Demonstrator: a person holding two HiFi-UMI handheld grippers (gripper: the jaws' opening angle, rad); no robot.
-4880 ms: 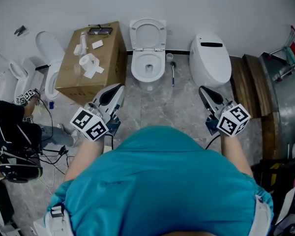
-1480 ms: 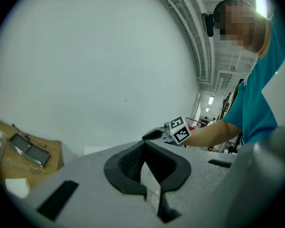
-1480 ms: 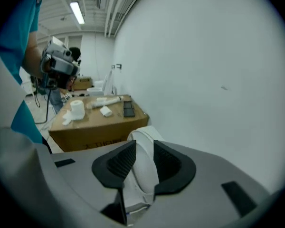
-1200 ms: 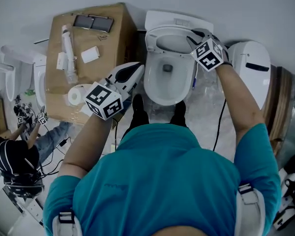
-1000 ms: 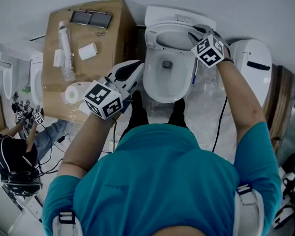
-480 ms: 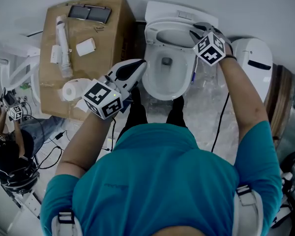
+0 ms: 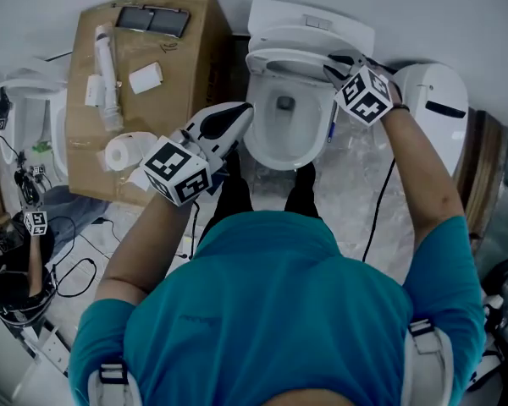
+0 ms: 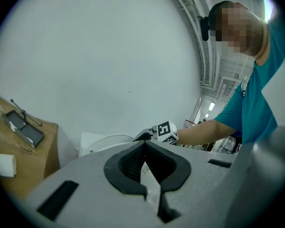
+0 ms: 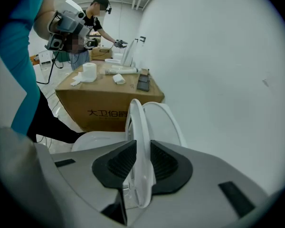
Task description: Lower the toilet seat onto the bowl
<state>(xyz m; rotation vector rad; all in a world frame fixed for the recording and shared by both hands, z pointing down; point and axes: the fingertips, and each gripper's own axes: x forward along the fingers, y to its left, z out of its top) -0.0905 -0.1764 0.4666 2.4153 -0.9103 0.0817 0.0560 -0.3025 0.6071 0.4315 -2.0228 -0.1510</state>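
Head view: shows the right tool (image 7: 334,63) pinching the right-hand arc of the toilet seat (image 7: 269,57), with the seat tilted up off the bowl (image 7: 262,146) and hinged at the far side by the tank (image 7: 309,22). Puts the bowl below the grip and nearer the person, so suggests an arc toward the person and downward, about a hinge line running left to right. Places the left tool (image 7: 240,113) beside the bowl's left rim, apart from the seat. Makes the right hand the nearer one by far.

Left gripper view: shows the left tool (image 8: 145,146) with jaws drawn together and nothing gripped, aimed at the wall above the toilet. Catches the right tool (image 8: 143,136) across the way.

Right gripper view: shows the seat (image 9: 135,120) edge-on and nearly upright between the pads (image 9: 121,161), pressed from both sides, the jaws having just closed a little further on it. Sets the lid (image 9: 166,120) just behind on the right, and the bowl (image 9: 97,139) low on the left, toward the cardboard box (image 9: 109,96). Probably calls for swinging the seat down to that left side.
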